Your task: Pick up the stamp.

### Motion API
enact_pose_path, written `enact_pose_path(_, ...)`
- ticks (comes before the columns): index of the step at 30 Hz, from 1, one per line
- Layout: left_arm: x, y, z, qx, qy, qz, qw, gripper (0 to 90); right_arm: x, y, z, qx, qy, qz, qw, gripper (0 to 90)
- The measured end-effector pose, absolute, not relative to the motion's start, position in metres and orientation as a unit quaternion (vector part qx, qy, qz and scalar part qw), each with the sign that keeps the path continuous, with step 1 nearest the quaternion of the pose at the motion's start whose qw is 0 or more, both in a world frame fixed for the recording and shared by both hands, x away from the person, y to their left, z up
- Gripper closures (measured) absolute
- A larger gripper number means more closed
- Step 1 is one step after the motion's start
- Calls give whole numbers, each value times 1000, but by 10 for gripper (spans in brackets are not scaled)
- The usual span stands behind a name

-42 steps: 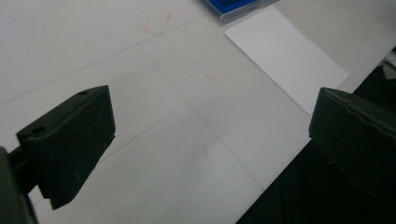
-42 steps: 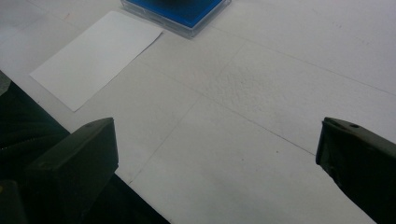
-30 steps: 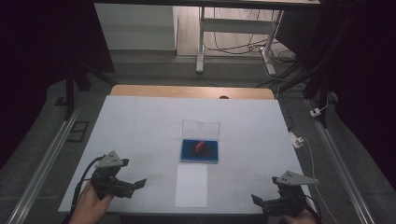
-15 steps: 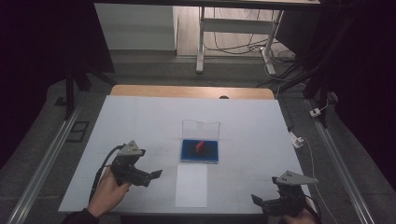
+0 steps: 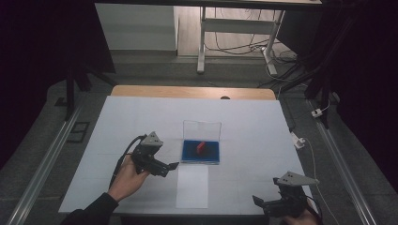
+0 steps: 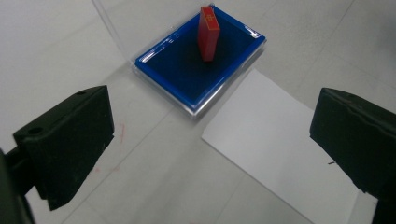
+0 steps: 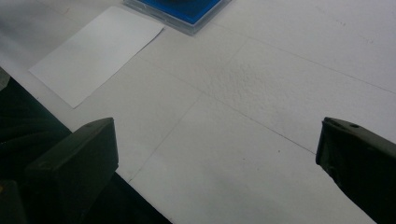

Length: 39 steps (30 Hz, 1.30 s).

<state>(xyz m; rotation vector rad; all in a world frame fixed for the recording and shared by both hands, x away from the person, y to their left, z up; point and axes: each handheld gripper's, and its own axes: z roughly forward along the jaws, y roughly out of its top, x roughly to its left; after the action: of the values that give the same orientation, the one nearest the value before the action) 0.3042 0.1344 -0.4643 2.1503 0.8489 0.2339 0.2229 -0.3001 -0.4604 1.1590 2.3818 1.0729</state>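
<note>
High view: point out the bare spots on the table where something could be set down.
Free: the table's far strip beyond the blue tray, and the stretch between tray and right gripper. Crowded: the left gripper by the tray and paper sheet.

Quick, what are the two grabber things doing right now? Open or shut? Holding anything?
Left hand-held gripper: open, holding nothing, pointed at the blue tray with the red block.
Right hand-held gripper: open, holding nothing, over the white table.

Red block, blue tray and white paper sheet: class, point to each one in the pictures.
Red block (image 6: 208, 33), left gripper view, on its broad side face.
Blue tray (image 6: 173, 70), left gripper view, on its bare dark floor.
White paper sheet (image 5: 192, 186), high view, on its middle.
</note>
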Motion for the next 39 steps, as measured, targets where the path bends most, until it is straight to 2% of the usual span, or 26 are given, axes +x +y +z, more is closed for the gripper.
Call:
enact_pose_path(15, 330, 90, -466, 864, 311, 101, 383, 0, 223, -300, -461, 401, 826, 371, 138, 0)
enact_pose_path(26, 349, 63, -478, 871, 295, 92, 383, 0, 224, -300, -461, 400, 828, 367, 137, 0)
enact_pose_path(35, 364, 46, -493, 881, 291, 96, 360, 5, 223, -300, -461, 400, 829, 366, 135, 0)
enact_pose_path(39, 368, 42, -494, 883, 292, 107, 352, 95, 224, -300, -461, 400, 830, 367, 133, 0)
